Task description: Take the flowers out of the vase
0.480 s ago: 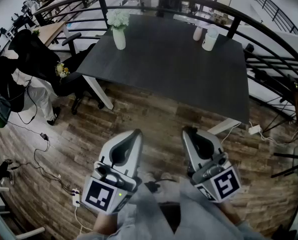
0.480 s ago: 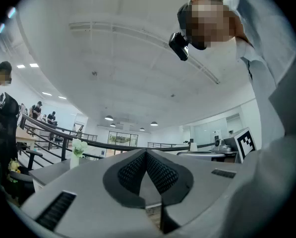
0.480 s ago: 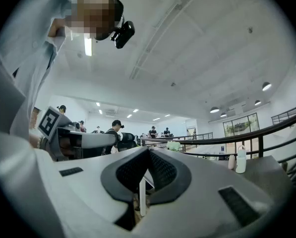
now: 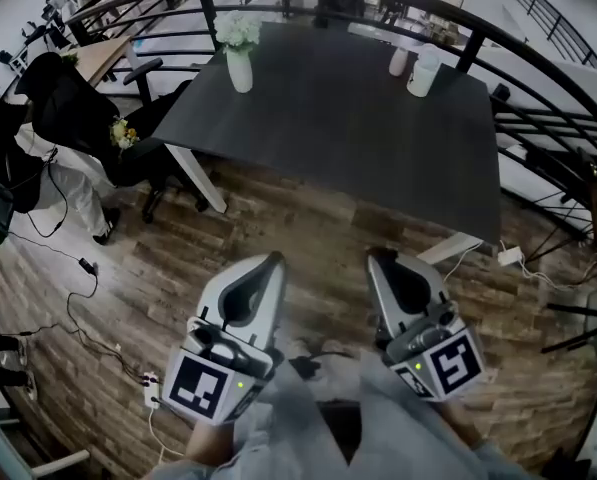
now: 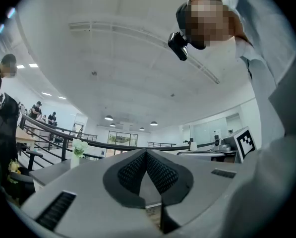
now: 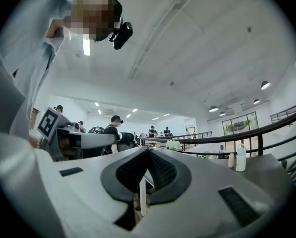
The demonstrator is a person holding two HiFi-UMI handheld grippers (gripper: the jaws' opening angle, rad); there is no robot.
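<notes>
A white vase (image 4: 240,71) with white flowers (image 4: 238,30) stands upright at the far left corner of the dark table (image 4: 348,128). It shows small in the left gripper view as the vase (image 5: 75,160) and flowers (image 5: 79,146), and only the flowers (image 6: 173,145) show in the right gripper view. My left gripper (image 4: 272,264) and right gripper (image 4: 379,259) are held side by side over the wooden floor, well short of the table. Both are shut with nothing between the jaws, as also seen at the left gripper (image 5: 146,153) and right gripper (image 6: 148,150).
A white bottle (image 4: 422,73) and a smaller pinkish bottle (image 4: 397,63) stand at the table's far right. A curved black railing (image 4: 538,58) runs behind the table. An office chair (image 4: 153,148) and people are at the left. Cables (image 4: 83,318) lie on the floor.
Both grippers stay where they were. A person at the left edge has shifted partly out of view.
</notes>
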